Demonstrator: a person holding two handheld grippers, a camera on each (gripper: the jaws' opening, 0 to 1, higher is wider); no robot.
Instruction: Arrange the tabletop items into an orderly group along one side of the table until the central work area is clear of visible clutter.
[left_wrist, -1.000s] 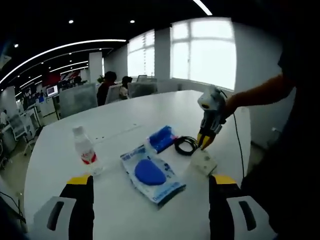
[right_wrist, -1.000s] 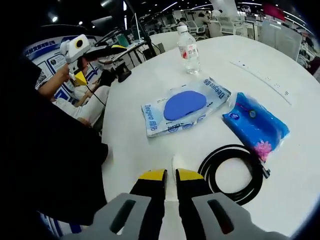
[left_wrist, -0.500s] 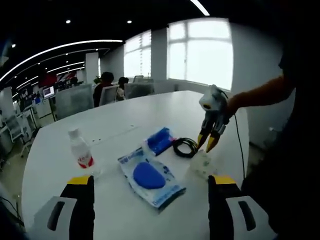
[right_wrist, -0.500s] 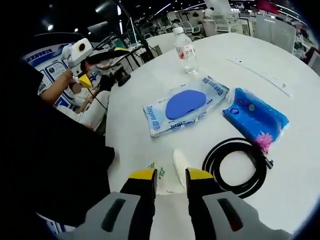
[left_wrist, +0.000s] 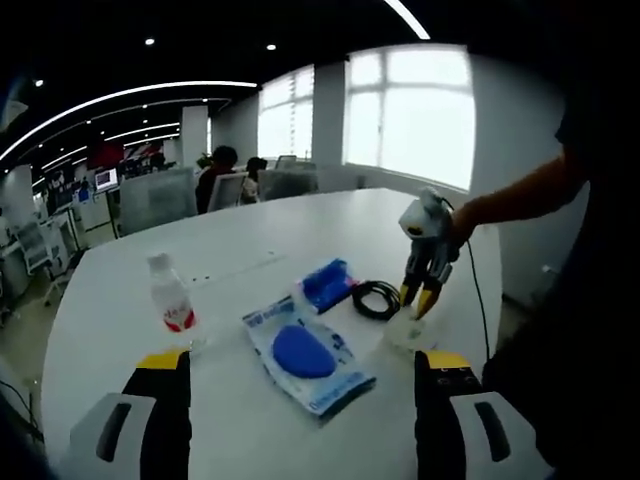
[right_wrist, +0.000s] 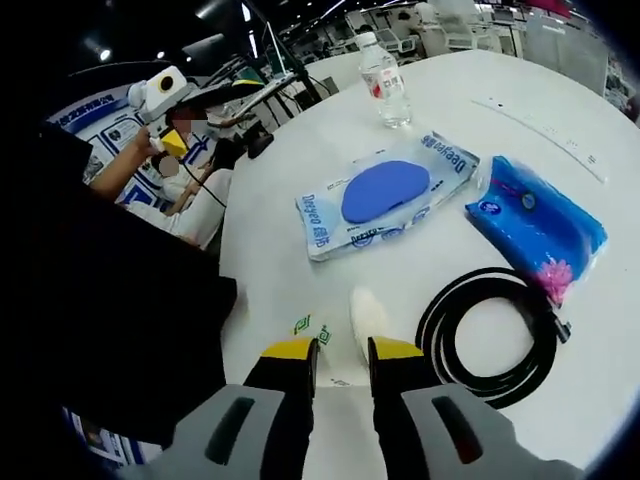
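Note:
The round white table (left_wrist: 230, 250) holds a small water bottle (left_wrist: 172, 305) with a red label, a clear glove pack (left_wrist: 305, 352) with a blue patch, a blue pouch (left_wrist: 325, 283), a coiled black cable (left_wrist: 375, 298) and a white packet (left_wrist: 408, 332). My left gripper (left_wrist: 300, 375) hovers wide open over the near table edge, holding nothing. Reaching in from the right, my right gripper (left_wrist: 420, 300) points down at the packet. In the right gripper view, my right gripper (right_wrist: 342, 350) is open, its yellow tips either side of the white packet (right_wrist: 366, 315), beside the cable (right_wrist: 490, 335).
The glove pack (right_wrist: 385, 195), blue pouch (right_wrist: 535, 228) and bottle (right_wrist: 385, 82) lie farther across the table (right_wrist: 280, 270). My left gripper (right_wrist: 210, 115) shows beyond the table's edge. Office chairs, desks and seated people (left_wrist: 215, 170) stand behind.
My right gripper was shut on the white packet; it opened and rose slightly, and now sits lower with its tips straddling the packet. The left gripper stays open and about where it was.

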